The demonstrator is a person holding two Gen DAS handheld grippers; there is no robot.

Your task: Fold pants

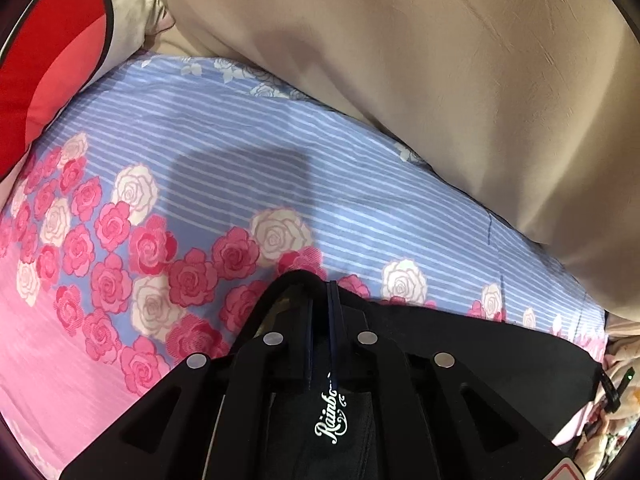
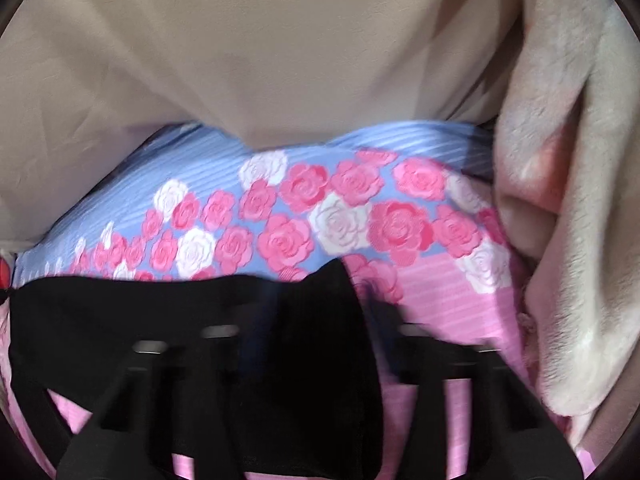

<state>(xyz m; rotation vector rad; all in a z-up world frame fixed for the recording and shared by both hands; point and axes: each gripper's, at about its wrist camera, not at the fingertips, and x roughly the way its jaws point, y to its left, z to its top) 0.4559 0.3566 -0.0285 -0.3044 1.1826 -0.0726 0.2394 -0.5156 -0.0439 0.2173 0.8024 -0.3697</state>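
The black pants (image 1: 460, 344) hang between my two grippers above a bed sheet with pink and white roses on blue stripes (image 1: 240, 168). My left gripper (image 1: 322, 300) is shut on the waistband edge, and a white "Rainbo" label (image 1: 332, 416) shows between the fingers. In the right wrist view the pants (image 2: 160, 312) stretch to the left as a taut black band. My right gripper (image 2: 316, 292) is shut on a black fabric corner; this view is blurred by motion.
A beige fabric surface (image 1: 440, 60) rises behind the sheet in both views (image 2: 260, 52). A red cushion (image 1: 52, 52) lies at far left. A fluffy pink-beige blanket (image 2: 568, 200) is bunched at the right.
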